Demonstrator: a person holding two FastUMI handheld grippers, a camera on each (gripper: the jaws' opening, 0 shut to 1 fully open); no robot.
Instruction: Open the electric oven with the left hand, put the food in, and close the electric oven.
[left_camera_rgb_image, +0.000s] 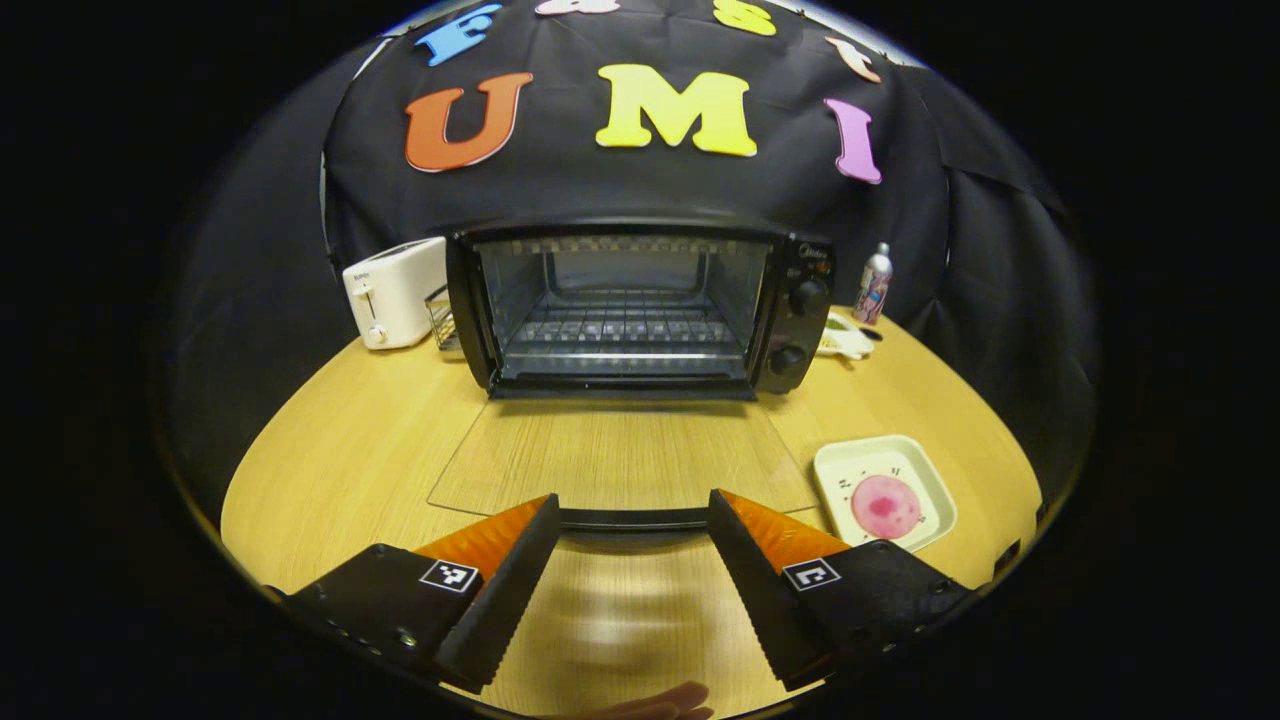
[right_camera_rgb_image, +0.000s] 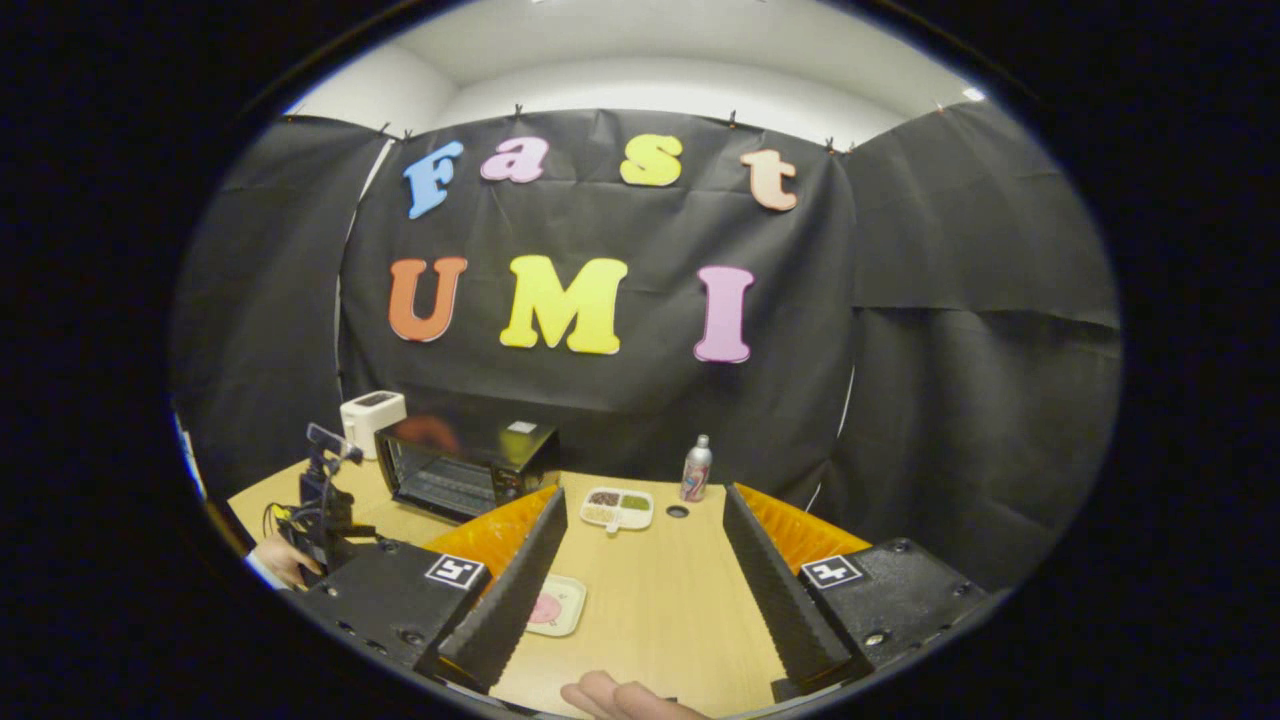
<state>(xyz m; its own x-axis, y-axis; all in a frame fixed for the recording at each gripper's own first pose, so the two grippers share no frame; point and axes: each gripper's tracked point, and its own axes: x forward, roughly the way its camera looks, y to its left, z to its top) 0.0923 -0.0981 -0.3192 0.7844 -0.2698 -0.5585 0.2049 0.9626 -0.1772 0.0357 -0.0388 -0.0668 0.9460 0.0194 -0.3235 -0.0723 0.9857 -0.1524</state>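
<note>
Left gripper view: black electric oven straight ahead, glass door dropped flat onto wood table, black handle bar lying crosswise just beyond left gripper, fingers spread wide, empty. Pink round food on pale square plate right of door. Right gripper view: right gripper wide, empty, plate just ahead-left. Judgement: right gripper nearer food; next move is pickup there.

A black electric oven stands open on the wooden table, its glass door folded flat, wire rack bare. A pink round food slice lies on a pale square plate nearby.
</note>
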